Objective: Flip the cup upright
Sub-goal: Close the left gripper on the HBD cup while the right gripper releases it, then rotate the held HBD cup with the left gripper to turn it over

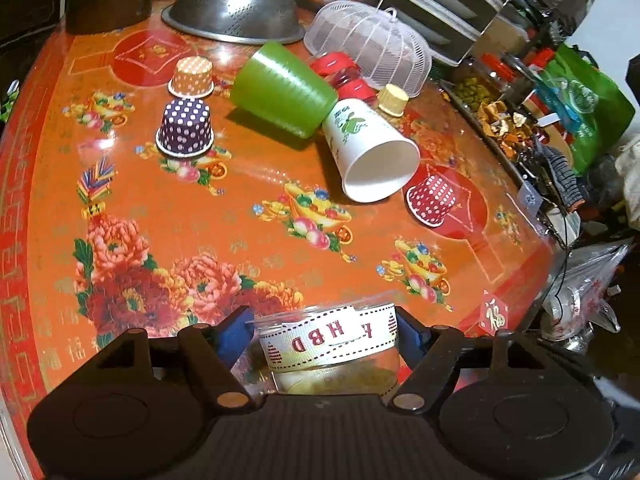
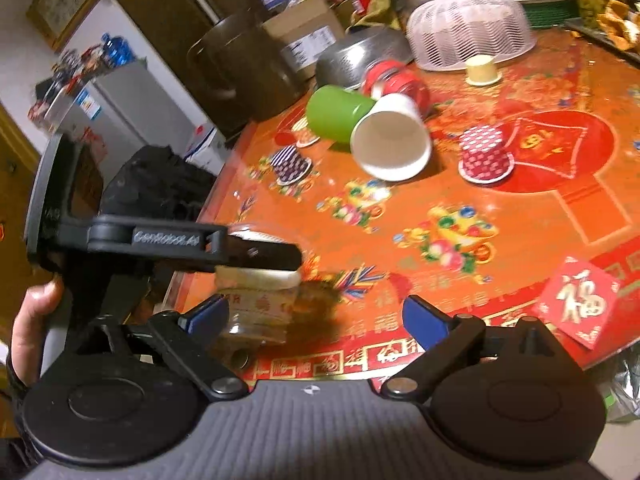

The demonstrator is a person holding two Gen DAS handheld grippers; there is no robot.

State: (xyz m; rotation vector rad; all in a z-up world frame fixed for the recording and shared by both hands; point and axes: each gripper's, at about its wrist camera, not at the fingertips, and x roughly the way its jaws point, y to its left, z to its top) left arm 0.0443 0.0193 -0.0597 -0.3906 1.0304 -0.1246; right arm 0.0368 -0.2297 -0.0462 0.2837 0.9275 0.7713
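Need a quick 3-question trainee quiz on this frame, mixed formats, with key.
1. True or false: the left gripper is shut on the clear plastic cup with a printed ribbon band.
2. The white paper cup with a green print lies:
A) upright
B) on its side, mouth towards the cameras
C) rim down
3. Fill in: the right gripper is ____, holding nothing.

Key:
1. True. Both blue pads press against its sides.
2. B. It rests against the green plastic cup, which is also tipped over.
3. Open.
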